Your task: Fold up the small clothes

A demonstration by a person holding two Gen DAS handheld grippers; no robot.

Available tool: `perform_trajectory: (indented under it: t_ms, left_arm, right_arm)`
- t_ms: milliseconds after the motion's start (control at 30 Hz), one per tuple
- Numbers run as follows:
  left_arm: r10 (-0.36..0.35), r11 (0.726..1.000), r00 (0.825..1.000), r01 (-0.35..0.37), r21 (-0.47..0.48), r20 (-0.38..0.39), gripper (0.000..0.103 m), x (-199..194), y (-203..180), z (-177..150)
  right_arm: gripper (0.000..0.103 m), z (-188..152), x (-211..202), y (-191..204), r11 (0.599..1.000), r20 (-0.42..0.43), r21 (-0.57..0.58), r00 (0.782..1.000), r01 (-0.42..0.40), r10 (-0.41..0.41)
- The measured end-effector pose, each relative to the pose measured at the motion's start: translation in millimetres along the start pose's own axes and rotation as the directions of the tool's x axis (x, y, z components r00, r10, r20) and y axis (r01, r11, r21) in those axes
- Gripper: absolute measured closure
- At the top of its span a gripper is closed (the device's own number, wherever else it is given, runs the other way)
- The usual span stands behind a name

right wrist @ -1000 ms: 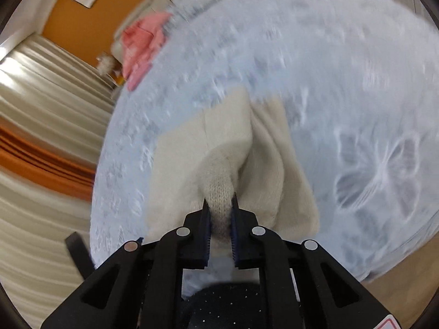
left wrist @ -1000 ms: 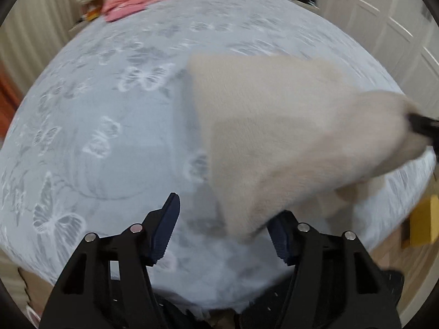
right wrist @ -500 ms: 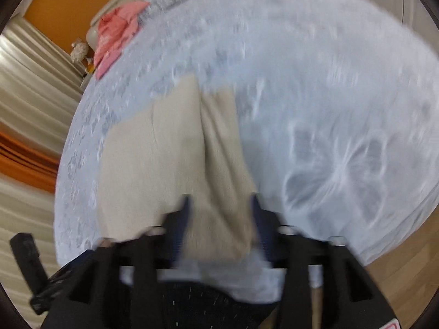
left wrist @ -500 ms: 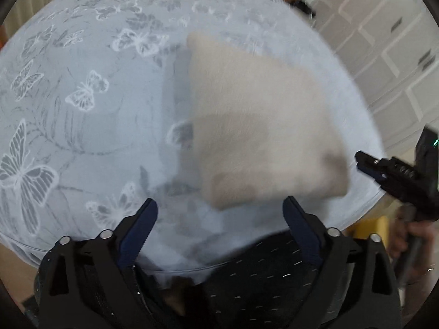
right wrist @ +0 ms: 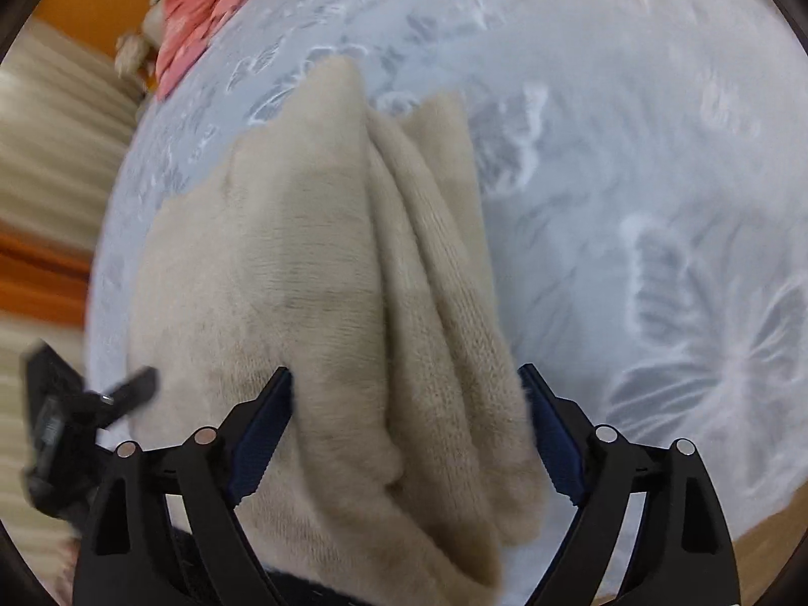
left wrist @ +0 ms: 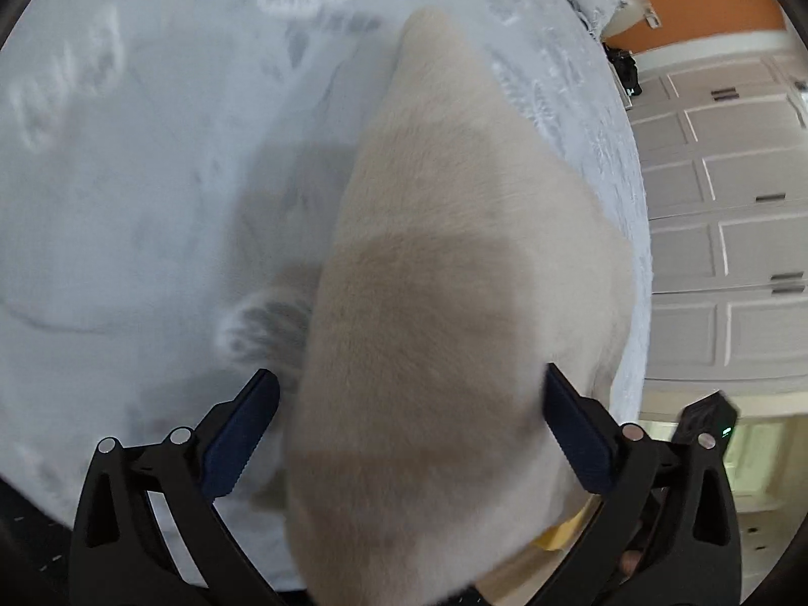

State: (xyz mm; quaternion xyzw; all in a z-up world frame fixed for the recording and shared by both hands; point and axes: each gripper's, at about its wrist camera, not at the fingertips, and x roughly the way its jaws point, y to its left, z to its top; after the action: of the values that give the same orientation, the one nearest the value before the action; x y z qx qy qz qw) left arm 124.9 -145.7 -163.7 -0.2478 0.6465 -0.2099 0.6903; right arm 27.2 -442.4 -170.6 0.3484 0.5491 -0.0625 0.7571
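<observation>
Right claw released beige garment; both claws wide, empty; butterfly bedspread.

No legible text in either view.
You will find no lettering, label, brand, number or sign that can be read here; the bedcover carries only a butterfly pattern.

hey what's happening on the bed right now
A person with a two-finger tool in each hand is folding a beige fuzzy garment on the butterfly-print bedspread. The garment lies folded over in layers. The left tool and right tool are both open, straddling its near end without gripping. A pink garment sits far off.
</observation>
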Motion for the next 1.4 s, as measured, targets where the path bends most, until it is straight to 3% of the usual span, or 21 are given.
perform_trajectory:
  t_ms: [67, 133, 200, 300, 333, 433, 767, 933, 1233, 1400]
  left_arm:
    - [-0.021, 1.000, 1.000, 0.021, -0.021, 0.008, 0.005, 3, 3, 1]
    - [-0.028, 1.000, 1.000, 0.028, -0.007, -0.012, 0.005, 5, 0, 4]
    - [-0.054, 0.998, 0.998, 0.055, 0.019, -0.044, 0.018, 4, -6, 7]
    - [-0.024, 0.998, 0.999, 0.026, 0.062, -0.044, 0.039, -8, -20, 7]
    - [-0.016, 0.997, 0.999, 0.019, 0.081, -0.036, 0.045, -15, -25, 6]
    - [-0.005, 0.988, 1.000, 0.004, 0.156, 0.005, 0.049, -45, -43, 2]
    - [0.034, 0.932, 0.992, -0.075, 0.356, 0.119, 0.050, -154, -93, -47]
    - [0.024, 0.892, 0.979, -0.113, 0.438, 0.203, 0.049, -206, -107, -79]
    - [-0.037, 0.851, 0.927, -0.166, 0.499, 0.372, 0.049, -297, -117, -115]
    - [-0.060, 0.844, 0.896, -0.190, 0.502, 0.440, 0.049, -332, -113, -122]
  right_arm:
    - [0.017, -3, 5, -18, 0.989, 0.011, 0.113, 0.995, -0.099, 0.098]
    - [0.034, -5, 5, -24, 0.977, 0.029, 0.153, 0.989, -0.147, 0.144]
    - [0.055, -8, 3, -23, 0.971, 0.033, 0.164, 0.985, -0.173, 0.170]
    - [0.066, -10, -14, -8, 0.982, 0.065, 0.118, 0.988, -0.149, 0.142]
    - [0.067, -12, -21, -3, 0.983, 0.082, 0.110, 0.987, -0.149, 0.141]
    - [0.068, -20, -49, 12, 0.983, 0.138, 0.093, 0.980, -0.158, 0.144]
    - [0.069, -82, -152, 60, 0.969, 0.242, -0.022, 0.939, -0.246, 0.244]
    - [0.069, -106, -195, 96, 0.962, 0.307, -0.126, 0.913, -0.241, 0.269]
    - [0.069, -143, -258, 153, 0.923, 0.402, -0.299, 0.846, -0.241, 0.350]
    - [0.069, -154, -276, 186, 0.897, 0.423, -0.376, 0.819, -0.231, 0.388]
